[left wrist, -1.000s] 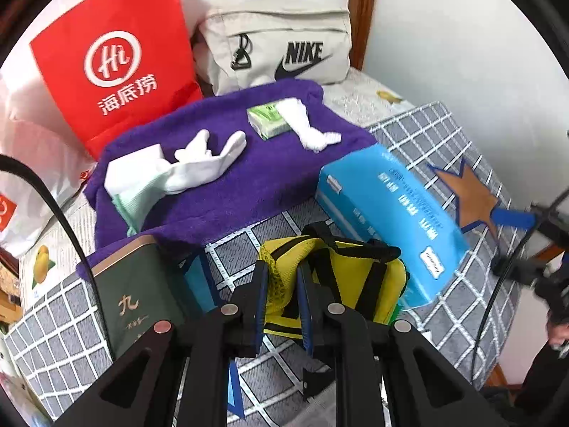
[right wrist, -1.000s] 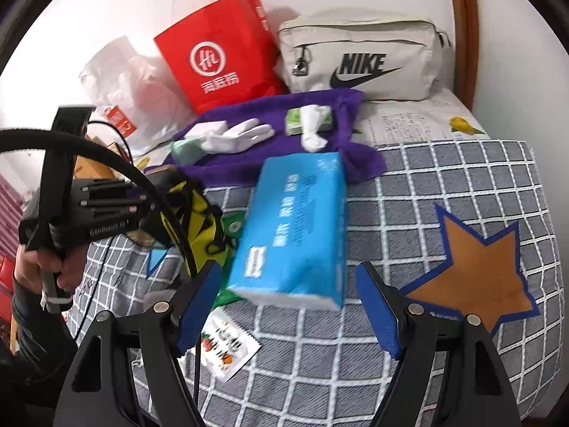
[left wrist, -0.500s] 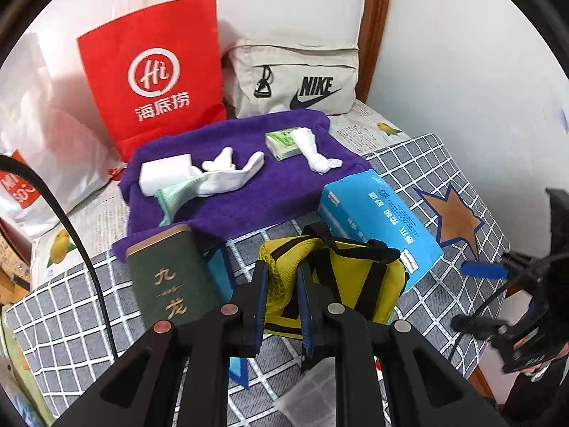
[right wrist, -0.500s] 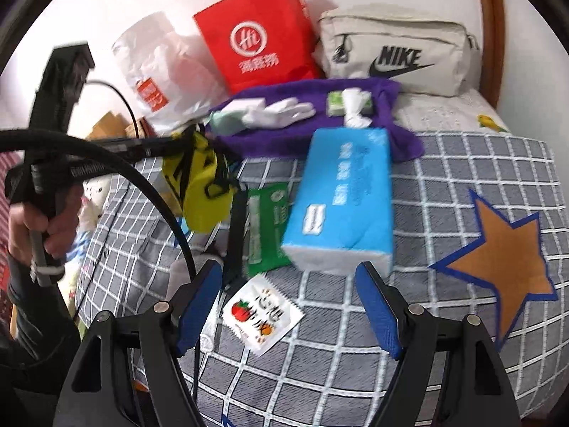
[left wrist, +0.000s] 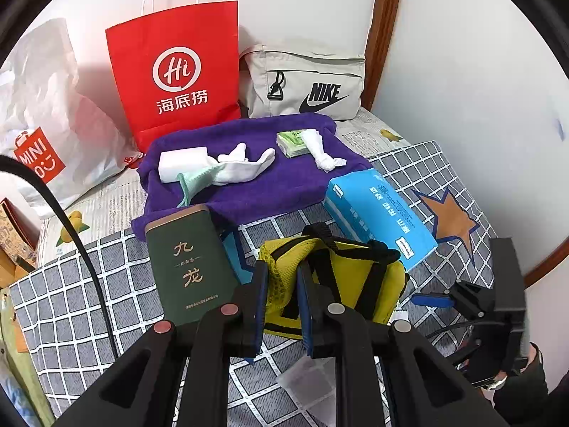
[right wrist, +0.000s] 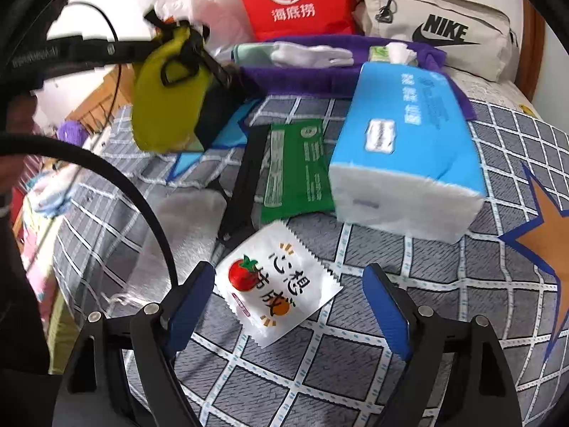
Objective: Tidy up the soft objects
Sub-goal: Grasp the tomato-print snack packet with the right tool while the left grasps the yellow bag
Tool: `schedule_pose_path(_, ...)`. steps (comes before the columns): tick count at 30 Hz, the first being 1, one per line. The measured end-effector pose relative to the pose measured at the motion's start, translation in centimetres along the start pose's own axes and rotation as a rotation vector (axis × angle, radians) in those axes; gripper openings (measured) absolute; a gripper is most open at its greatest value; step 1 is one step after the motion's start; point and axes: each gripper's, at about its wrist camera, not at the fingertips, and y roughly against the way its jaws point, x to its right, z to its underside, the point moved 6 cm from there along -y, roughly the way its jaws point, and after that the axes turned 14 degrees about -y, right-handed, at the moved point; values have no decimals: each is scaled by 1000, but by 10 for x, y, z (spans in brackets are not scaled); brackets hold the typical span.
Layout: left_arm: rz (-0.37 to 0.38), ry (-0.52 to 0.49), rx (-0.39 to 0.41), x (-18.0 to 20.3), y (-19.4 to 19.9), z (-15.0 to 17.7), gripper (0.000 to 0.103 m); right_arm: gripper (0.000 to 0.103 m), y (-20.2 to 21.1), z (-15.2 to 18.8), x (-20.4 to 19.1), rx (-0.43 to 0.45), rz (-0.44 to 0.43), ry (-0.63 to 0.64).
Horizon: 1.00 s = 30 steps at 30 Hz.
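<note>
My left gripper (left wrist: 281, 284) is shut on the mesh side of a yellow bag (left wrist: 355, 277) with black straps. In the right wrist view the yellow bag (right wrist: 163, 89) hangs in the air above the bed's left side. My right gripper (right wrist: 288, 277) is low over the checked bedspread (right wrist: 355, 356) and its jaws are opening. A white sachet (right wrist: 277, 284) with a tomato picture lies flat between and just ahead of the fingertips, with neither pad pressing on it. Beyond it lie a green wipes pack (right wrist: 298, 170) and a blue tissue pack (right wrist: 409, 149).
A purple towel (left wrist: 249, 192) at the back carries white socks (left wrist: 245, 167) and a small green tissue pack (left wrist: 291, 142). A dark green box (left wrist: 185, 263) lies beside the yellow bag. A red paper bag (left wrist: 177, 71), a beige Nike bag (left wrist: 306, 85) and a white plastic bag (left wrist: 46, 114) line the wall.
The left gripper has drawn back and risen with the yellow bag. The right gripper has dropped towards the bed, over the white sachet, and its jaws stand wider.
</note>
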Motion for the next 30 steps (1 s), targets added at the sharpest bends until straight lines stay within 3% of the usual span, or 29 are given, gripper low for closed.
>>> schedule_pose_path(7,11,18,2,-5,1,10,16,101,-14,9,-9,20,57,66)
schedule_pose_path(10,15,22,3,-6,1,14,16,102,-20,12,-14,55,123,126)
schedule_pose_path(15,25,46,2,-12,-1,19,16,99,-18,8,-12,69,122,118)
schedule_pose_path(18,30,57,1,-15,-4,21,16,88,-14,6,-9,83,138,126)
schedule_pose_path(20,35,61,-1,-17,-6,23,16,74,-11,5,-6,85,145,113)
schedule_pose_path(25,53,69,-4,-20,-12,23,16,59,-4,5,-1,68,142,75)
schedule_pose_path(30,55,66,-7,-21,-14,23,16,30,2,7,2,57,143,50)
